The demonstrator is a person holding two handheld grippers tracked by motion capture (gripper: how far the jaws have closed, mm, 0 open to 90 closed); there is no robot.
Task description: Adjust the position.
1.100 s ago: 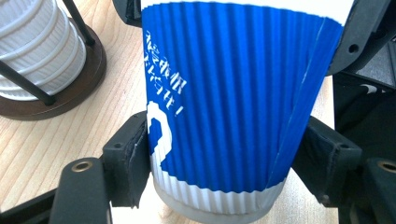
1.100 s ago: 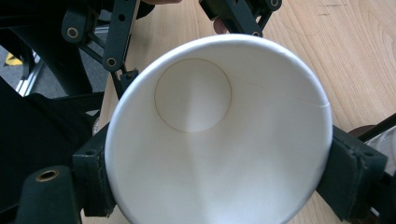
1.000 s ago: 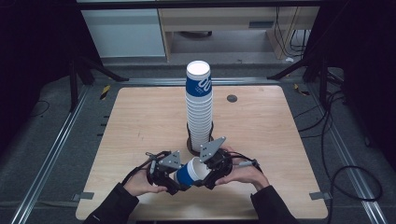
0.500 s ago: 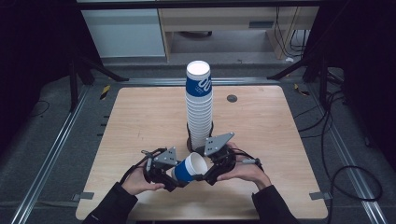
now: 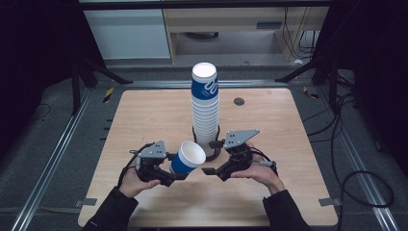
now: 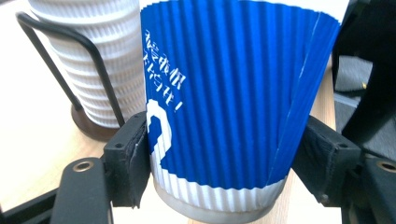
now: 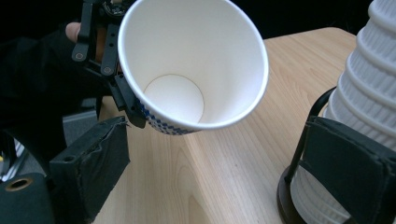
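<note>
A blue ribbed paper cup (image 5: 185, 159) with a white inside lies tilted in my left gripper (image 5: 174, 171), mouth toward the right. In the left gripper view both pads press the cup (image 6: 224, 102) low on its sides, so the left gripper (image 6: 224, 172) is shut on it. My right gripper (image 5: 211, 157) stands open just right of the cup's mouth. In the right gripper view the cup (image 7: 191, 60) hangs empty ahead of the wide-apart right gripper (image 7: 219, 172). A tall stack of cups (image 5: 204, 110) stands in a black wire holder (image 6: 70, 60) just behind.
The wooden table (image 5: 144, 115) has bare room left, right and in front of the stack (image 7: 373, 79). A small black disc (image 5: 239, 101) lies at the back right. Metal rails and cables run beside the table, a cabinet behind it.
The right gripper has let go of the cup and drawn off to the right. The left gripper has lifted and tilted the cup, so its white mouth now shows.
</note>
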